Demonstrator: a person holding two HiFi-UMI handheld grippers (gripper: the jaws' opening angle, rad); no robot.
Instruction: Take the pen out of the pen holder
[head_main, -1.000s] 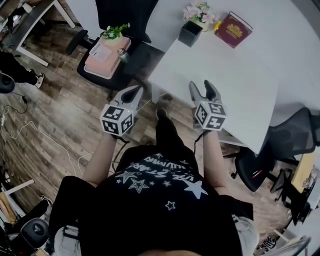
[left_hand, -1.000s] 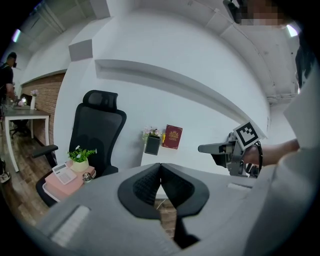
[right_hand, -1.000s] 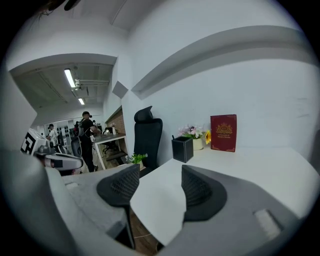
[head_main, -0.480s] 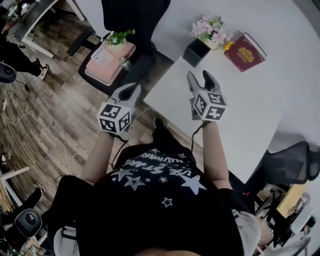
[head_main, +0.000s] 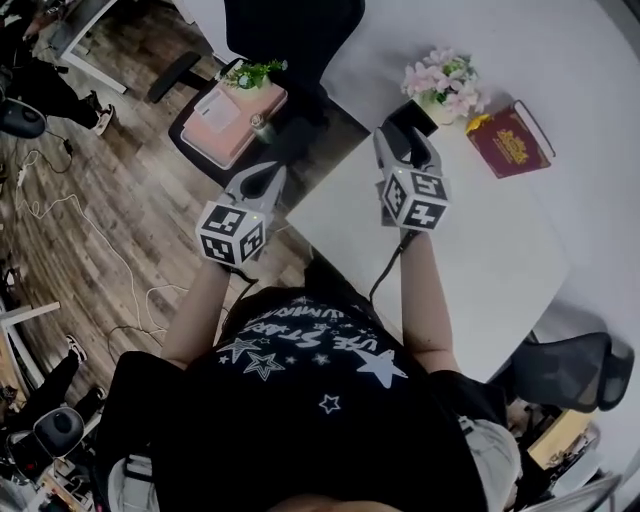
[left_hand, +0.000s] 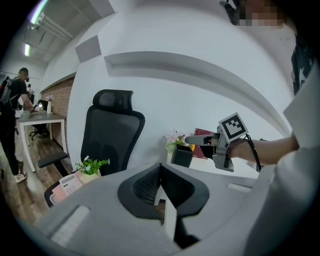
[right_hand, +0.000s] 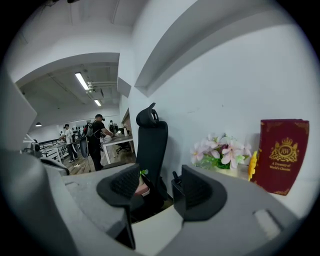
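Head view: we hold the right gripper (head_main: 405, 150) at the table's (head_main: 480, 250) far left corner by the pen holder (head_main: 410, 113); left gripper view: the left gripper (left_hand: 160, 181) is closed, empty; right gripper view: wide jaws frame the pen (right_hand: 175, 176) standing in that holder.

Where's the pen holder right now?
In the head view the pen holder stands at the table edge, just left of the flowers, directly ahead of the open right gripper.
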